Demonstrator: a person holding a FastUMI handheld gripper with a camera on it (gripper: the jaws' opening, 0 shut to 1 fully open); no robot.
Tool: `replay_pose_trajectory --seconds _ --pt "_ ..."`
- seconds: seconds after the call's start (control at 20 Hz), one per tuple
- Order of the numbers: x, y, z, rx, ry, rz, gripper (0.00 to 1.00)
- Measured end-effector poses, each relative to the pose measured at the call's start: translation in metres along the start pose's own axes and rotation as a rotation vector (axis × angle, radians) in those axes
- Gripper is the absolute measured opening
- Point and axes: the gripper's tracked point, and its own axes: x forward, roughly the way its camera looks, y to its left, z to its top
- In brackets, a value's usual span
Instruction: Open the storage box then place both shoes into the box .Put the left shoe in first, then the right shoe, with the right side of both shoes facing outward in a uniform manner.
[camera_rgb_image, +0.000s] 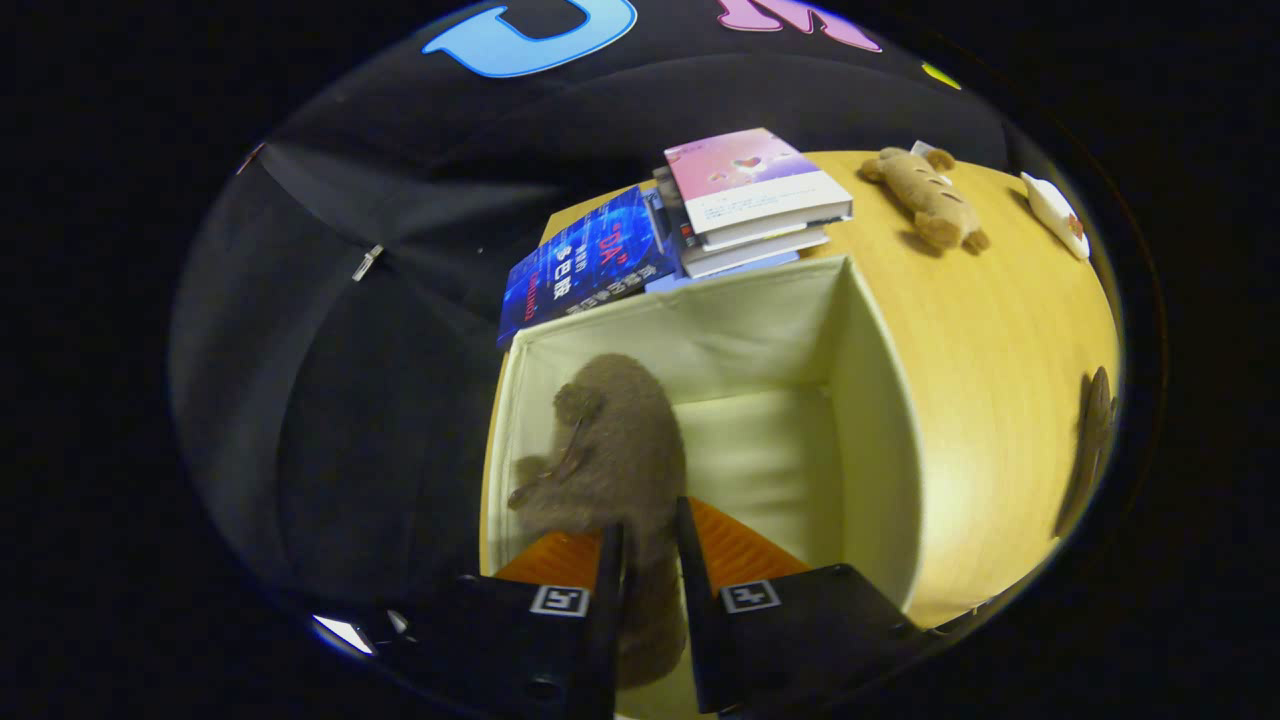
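The gripper has its two fingers closed on a brown fuzzy shoe, holding it inside the open storage box.

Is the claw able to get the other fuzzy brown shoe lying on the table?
Probably not yet. The claw is shut on a brown shoe held over the open storage box. The other shoe lies in the open on the table, beyond the box wall.
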Motion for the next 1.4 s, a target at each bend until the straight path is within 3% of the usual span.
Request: replay_pose_trajectory --seconds 0.2,0.45,0.7,1.0,1.4 --pt "-0.009 0.020 -0.016 -0.059 0.022 0.086 1.00" --pt "-0.048 0.005 -0.010 -0.175 -0.057 0.109 0.99" --pt "-0.110 -0.051 0.023 -0.291 -0.223 0.079 0.99" --pt "-0.183 -0.169 0.051 -0.324 -0.374 -0.031 0.99" --pt "-0.238 -0.347 0.037 -0.309 -0.385 -0.218 0.99"
